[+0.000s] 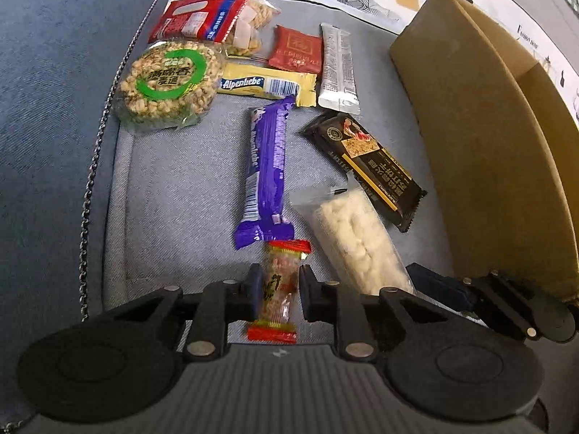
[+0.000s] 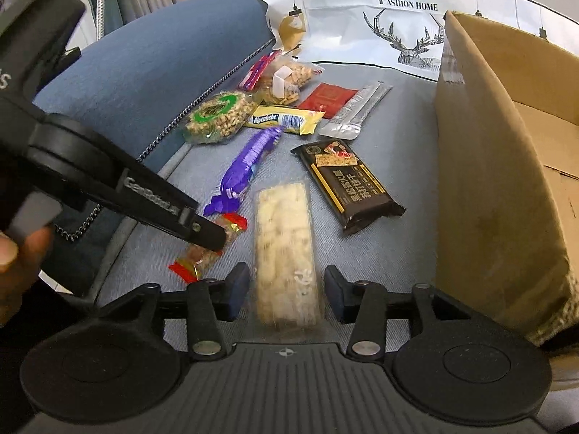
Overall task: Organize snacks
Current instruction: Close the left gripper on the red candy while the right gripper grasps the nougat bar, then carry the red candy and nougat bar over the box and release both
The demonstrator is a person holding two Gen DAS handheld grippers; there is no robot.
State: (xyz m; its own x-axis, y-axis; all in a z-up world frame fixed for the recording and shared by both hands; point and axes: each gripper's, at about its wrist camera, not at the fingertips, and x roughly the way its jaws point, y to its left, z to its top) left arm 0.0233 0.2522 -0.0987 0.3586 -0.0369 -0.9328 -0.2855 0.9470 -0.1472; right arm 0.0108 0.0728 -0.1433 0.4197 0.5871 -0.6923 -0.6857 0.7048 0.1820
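- Currently, left gripper straddles the red-ended candy lying on the grey cushion; whether its narrow jaws press it cannot be told.
- Right gripper stands open around the white puffed bar, pads clear, beside the cardboard box.

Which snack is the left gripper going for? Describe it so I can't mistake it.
On the grey cushion left of the cardboard box, find the purple bar. At its near end lies a small clear candy with red twisted ends, the smallest piece.
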